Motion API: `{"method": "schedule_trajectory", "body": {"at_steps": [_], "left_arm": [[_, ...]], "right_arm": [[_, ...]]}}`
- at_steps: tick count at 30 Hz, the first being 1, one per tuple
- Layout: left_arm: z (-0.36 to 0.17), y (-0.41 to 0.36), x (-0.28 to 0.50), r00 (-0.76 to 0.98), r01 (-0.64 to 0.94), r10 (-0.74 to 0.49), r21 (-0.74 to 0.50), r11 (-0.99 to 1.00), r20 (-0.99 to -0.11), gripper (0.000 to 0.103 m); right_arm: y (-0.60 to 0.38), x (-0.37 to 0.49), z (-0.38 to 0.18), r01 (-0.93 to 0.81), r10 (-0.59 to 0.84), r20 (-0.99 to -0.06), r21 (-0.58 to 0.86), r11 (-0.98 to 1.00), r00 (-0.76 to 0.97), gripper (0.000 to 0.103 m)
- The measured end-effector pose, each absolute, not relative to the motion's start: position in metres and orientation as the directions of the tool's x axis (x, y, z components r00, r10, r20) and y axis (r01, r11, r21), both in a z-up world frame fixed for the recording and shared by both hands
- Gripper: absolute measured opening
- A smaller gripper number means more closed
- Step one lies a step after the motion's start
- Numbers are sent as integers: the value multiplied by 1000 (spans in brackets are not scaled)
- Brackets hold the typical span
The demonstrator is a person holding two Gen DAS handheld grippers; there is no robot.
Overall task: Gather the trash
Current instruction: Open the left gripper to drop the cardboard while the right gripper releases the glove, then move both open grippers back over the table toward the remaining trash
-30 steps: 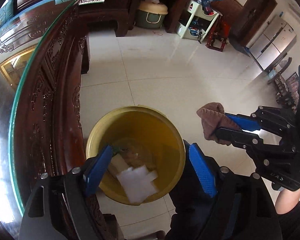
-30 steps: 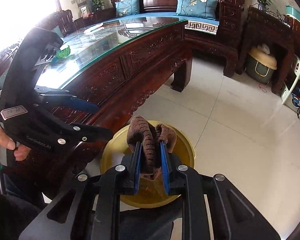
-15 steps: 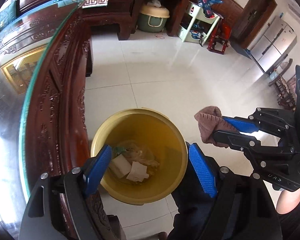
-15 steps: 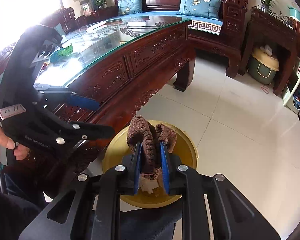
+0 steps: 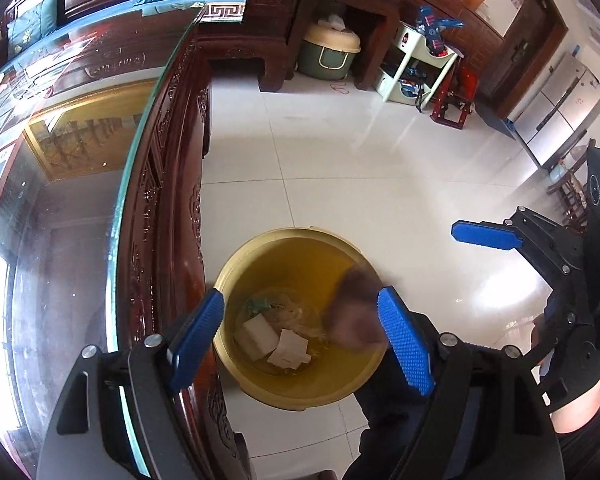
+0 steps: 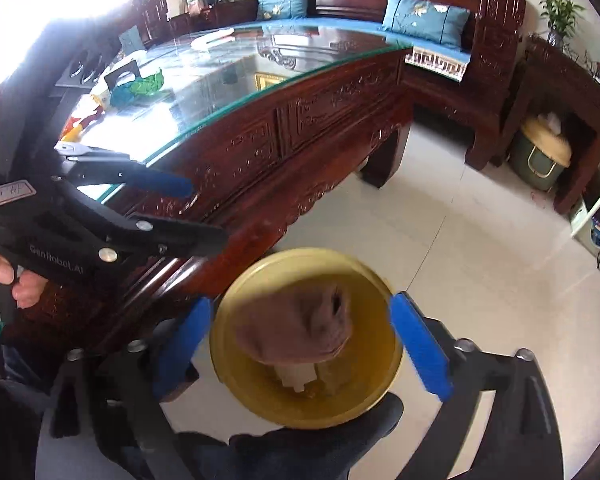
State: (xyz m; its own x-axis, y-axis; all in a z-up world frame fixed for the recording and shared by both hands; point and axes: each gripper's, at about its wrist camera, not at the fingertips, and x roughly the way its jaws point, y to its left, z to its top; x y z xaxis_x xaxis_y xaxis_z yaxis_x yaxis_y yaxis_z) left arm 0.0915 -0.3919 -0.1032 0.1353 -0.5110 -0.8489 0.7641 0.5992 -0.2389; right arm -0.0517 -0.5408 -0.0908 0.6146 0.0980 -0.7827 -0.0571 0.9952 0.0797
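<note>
The right gripper (image 6: 300, 356) has just let go: its fingers (image 6: 418, 350), clamped on the brown cloth (image 6: 300, 328) half a second ago, now stand wide apart and hold nothing. The cloth is blurred in both views, seemingly mid-fall, just above or just inside the yellow bin (image 5: 244, 368) on the floor beside the glass-topped counter (image 6: 236, 72); whether it touches the bin yet I cannot tell. White paper scraps (image 5: 274, 340) already lie at the bottom of the bin. The left gripper (image 5: 300, 336) hovers over the bin, its fingers also spread and empty. Judging from this, the cloth counts as nearly binned. Green wrappers (image 6: 138, 86) and other litter remain on the counter, so more collecting looks due.
</note>
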Motion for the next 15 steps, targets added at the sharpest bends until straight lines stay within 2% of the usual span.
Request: {"method": "schedule_trajectory", "body": {"at_steps": [4, 10, 14, 15], "left_arm": [[-100, -385, 96, 137, 758, -527, -254, 601, -839, 79], [-90, -371, 96, 150, 753, -551, -266, 602, -821, 79], [-81, -356, 95, 164, 744, -568, -277, 608, -806, 81], [-78, -351, 94, 166, 739, -573, -283, 611, -803, 84]], "right_arm": [[-538, -46, -90, -38, 75, -786, 66, 997, 613, 94], [-529, -43, -90, 4, 24, -806, 33, 999, 592, 94], [-509, -48, -83, 83, -162, -755, -141, 986, 636, 94], [-503, -50, -81, 101, -216, -734, -199, 975, 644, 94]]}}
